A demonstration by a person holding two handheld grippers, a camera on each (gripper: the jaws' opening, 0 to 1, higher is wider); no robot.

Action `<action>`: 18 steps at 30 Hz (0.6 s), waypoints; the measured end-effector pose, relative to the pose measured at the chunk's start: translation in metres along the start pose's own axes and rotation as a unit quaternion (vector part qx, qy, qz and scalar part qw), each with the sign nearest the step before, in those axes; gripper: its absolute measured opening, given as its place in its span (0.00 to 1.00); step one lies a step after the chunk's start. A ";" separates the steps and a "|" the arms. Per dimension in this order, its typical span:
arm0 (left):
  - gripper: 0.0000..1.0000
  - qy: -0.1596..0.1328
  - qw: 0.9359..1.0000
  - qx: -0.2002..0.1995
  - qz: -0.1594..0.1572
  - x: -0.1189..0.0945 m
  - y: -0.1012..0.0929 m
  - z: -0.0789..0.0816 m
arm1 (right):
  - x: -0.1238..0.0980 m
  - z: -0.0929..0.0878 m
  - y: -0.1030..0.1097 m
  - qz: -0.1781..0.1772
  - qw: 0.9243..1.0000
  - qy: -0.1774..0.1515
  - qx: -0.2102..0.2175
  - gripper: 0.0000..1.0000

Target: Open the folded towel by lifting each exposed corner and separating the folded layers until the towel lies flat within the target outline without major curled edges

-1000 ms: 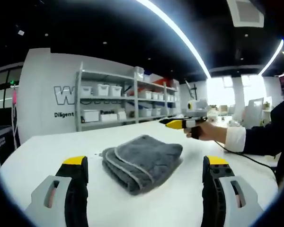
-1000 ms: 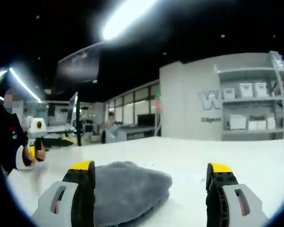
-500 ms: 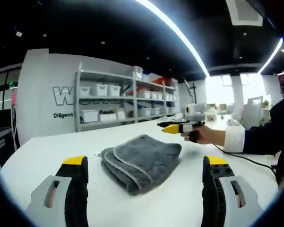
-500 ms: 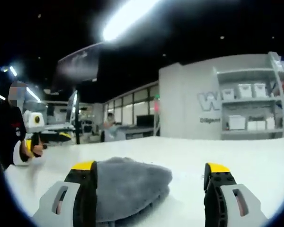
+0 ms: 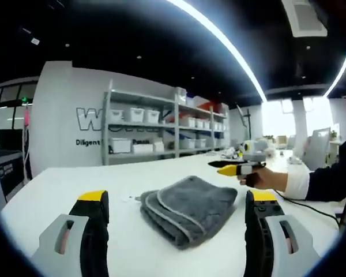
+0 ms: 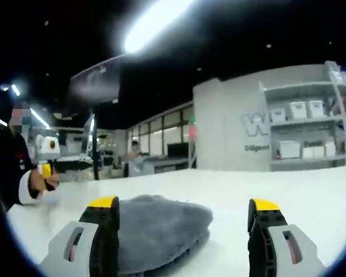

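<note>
Both claws, left (image 5: 176, 202) and right (image 6: 181, 210), gaped wide and empty toward the folded grey terry towel (image 5: 189, 205) on the white desk (image 5: 63, 184), seemingly ready to pinch corners.

white table (image 5: 63, 184) | grey shelving with white bins (image 5: 144, 130) | lettered white wall (image 5: 57, 115) | ceiling light strips (image 5: 219, 37)

White table (image 5: 57, 190) with smooth, matte top. Folded grey towel (image 5: 188, 206) lying directly on table, near its middle, pale-edged layers stacked. Black cable (image 5: 311, 203) trailing across table surface, well apart from towel.
</note>
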State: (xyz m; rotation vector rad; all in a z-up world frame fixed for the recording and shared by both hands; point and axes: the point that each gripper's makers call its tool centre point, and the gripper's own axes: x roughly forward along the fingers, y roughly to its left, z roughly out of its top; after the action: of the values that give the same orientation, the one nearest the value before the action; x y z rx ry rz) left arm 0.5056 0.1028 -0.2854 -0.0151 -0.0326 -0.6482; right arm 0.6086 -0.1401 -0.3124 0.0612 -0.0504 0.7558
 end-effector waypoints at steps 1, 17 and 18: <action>0.97 0.000 1.000 -0.001 0.001 0.001 0.001 0.003 | 0.000 0.000 0.000 0.000 1.000 0.000 0.000 0.92; 0.94 0.018 1.000 -0.001 0.023 0.030 0.047 0.008 | -0.002 0.000 0.005 -0.004 1.000 0.007 -0.008 0.91; 0.94 0.017 1.000 -0.004 0.022 0.030 0.048 0.009 | -0.002 0.002 0.005 -0.003 1.000 0.004 -0.006 0.91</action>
State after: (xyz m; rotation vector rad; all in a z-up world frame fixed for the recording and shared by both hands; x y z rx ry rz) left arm 0.5581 0.1236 -0.2760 -0.0121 0.0036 -0.6042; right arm 0.6035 -0.1379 -0.3106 0.0465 -0.0467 0.7493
